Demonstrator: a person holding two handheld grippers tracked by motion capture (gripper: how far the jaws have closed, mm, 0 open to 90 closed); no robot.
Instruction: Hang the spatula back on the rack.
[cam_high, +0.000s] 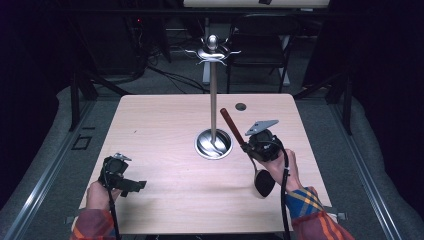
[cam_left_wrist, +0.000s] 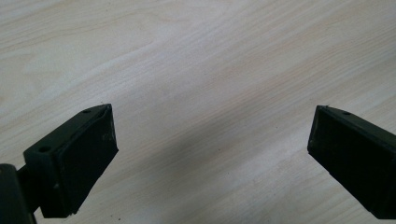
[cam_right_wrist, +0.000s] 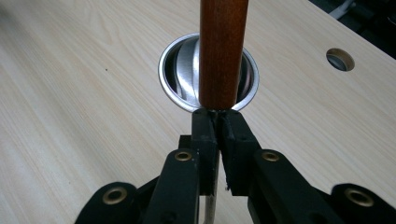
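Fingers of right gripper (cam_right_wrist: 218, 123) pinch the thin metal shank of a ladle (cam_high: 245, 144); its wooden handle rises ahead of them, black bowl behind. Hanging stand (cam_high: 213, 100) just beyond. Left gripper (cam_left_wrist: 210, 144) fingers spread wide over bare table (cam_high: 165, 130).

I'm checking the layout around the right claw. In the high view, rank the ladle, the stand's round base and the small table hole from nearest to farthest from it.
1. Ladle: gripped in the right claw, bowl toward the person.
2. Stand's round base: just to the claw's left.
3. Table hole: beyond, near the far edge.
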